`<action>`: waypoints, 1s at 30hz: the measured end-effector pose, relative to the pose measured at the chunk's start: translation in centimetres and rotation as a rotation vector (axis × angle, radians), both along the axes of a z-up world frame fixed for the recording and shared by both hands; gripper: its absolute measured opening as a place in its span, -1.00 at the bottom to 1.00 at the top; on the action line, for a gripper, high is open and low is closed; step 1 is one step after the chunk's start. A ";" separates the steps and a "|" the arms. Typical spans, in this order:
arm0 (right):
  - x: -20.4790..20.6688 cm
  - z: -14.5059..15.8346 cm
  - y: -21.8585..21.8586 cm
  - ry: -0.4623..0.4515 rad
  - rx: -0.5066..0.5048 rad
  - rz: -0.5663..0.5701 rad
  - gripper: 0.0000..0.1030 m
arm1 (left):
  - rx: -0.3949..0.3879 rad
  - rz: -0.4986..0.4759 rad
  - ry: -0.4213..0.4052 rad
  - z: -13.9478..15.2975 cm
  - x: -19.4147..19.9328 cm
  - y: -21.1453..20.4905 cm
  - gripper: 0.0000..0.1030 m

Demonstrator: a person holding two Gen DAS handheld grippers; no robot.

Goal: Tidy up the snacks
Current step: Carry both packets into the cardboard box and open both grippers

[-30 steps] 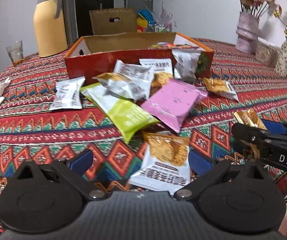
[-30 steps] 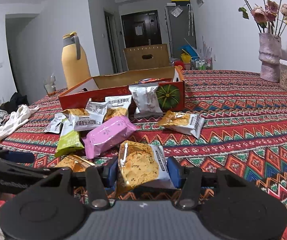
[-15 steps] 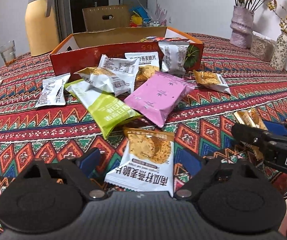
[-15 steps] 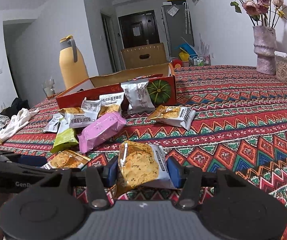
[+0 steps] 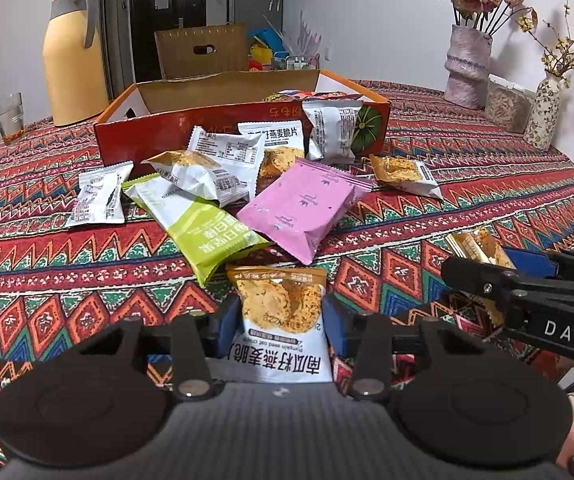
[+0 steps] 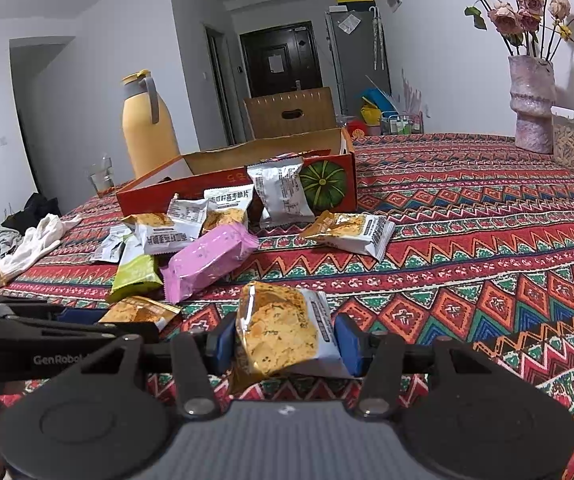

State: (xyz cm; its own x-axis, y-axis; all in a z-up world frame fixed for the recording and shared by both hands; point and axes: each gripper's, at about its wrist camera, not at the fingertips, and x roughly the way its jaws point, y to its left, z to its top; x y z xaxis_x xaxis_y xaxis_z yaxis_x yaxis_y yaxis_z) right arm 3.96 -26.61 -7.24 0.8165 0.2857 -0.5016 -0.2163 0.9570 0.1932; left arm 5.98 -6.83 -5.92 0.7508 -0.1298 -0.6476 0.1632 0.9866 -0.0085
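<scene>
A pumpkin-seed oat crisp packet (image 5: 283,320) lies on the patterned tablecloth between the blue pads of my left gripper (image 5: 281,320). Its jaws are closing and the pads touch the packet's sides. My right gripper (image 6: 285,340) is shut on a similar crisp packet (image 6: 279,332), held tilted just above the cloth. The open red cardboard box (image 5: 207,120) stands behind a loose pile: a pink packet (image 5: 303,208), a green packet (image 5: 207,236) and several white ones. In the left wrist view the right gripper (image 5: 487,276) comes in from the right with its packet (image 5: 475,244).
A yellow thermos jug (image 5: 73,56) and a glass (image 5: 7,116) stand at the back left. Two vases (image 5: 467,64) (image 5: 543,116) stand at the back right. A white glove (image 6: 35,244) lies at the table's left edge. One crisp packet (image 6: 351,232) lies alone to the right of the pile.
My left gripper's jaws have closed in from wide apart onto the crisp packet. The right gripper keeps hold of its packet and has barely moved.
</scene>
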 end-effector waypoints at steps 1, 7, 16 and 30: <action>0.0 0.0 0.1 -0.001 -0.002 0.000 -0.01 | -0.001 0.000 -0.003 0.1 -0.1 0.1 -0.12; 0.0 0.5 0.4 -0.015 -0.012 0.000 -0.01 | -0.002 -0.003 -0.036 1.0 -0.6 0.4 -0.12; 0.7 1.6 1.6 -0.042 -0.035 0.012 -0.01 | -0.023 -0.002 -0.082 2.4 -0.6 1.3 -0.12; 3.2 3.9 3.4 -0.093 -0.063 0.014 -0.01 | -0.054 0.006 -0.173 5.7 1.5 2.6 -0.12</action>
